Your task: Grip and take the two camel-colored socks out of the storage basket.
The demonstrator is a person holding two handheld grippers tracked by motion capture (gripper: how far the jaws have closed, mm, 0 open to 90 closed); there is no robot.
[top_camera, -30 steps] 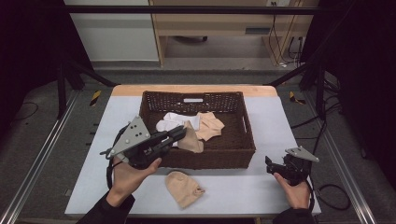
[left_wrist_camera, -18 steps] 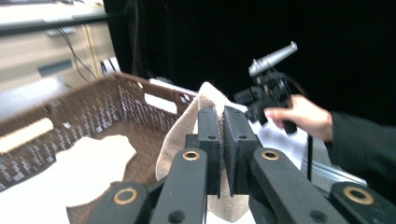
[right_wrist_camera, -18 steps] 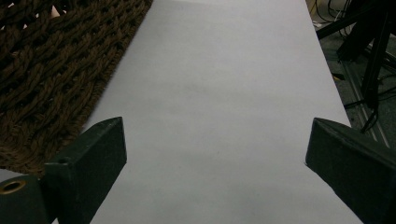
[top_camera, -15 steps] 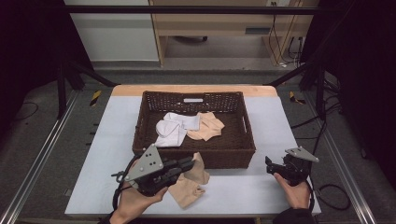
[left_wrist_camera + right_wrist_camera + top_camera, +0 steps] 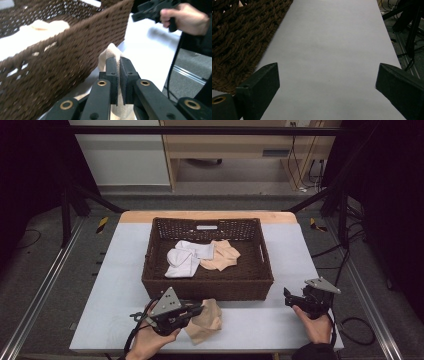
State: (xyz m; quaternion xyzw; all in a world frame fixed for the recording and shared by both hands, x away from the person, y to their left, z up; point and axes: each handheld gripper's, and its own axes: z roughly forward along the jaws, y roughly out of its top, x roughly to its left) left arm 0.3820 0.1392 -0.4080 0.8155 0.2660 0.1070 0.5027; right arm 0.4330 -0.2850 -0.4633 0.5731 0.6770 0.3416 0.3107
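Left gripper (image 5: 119, 75) clamped on beige sock (image 5: 206, 320) beside basket (image 5: 207, 287); right gripper (image 5: 327, 82) wide, idle. Risks snagging sock on wicker, or dropping onto sock underneath.

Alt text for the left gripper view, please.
The left gripper, jaws shut, pinches a beige sock beside the brown wicker basket on the white table. A hand holding the right gripper shows top right.

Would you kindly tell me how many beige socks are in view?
2, maybe more hidden: one beige sock lies in the brown wicker basket beside white socks; the other beige sock is clamped in the left gripper on the table.
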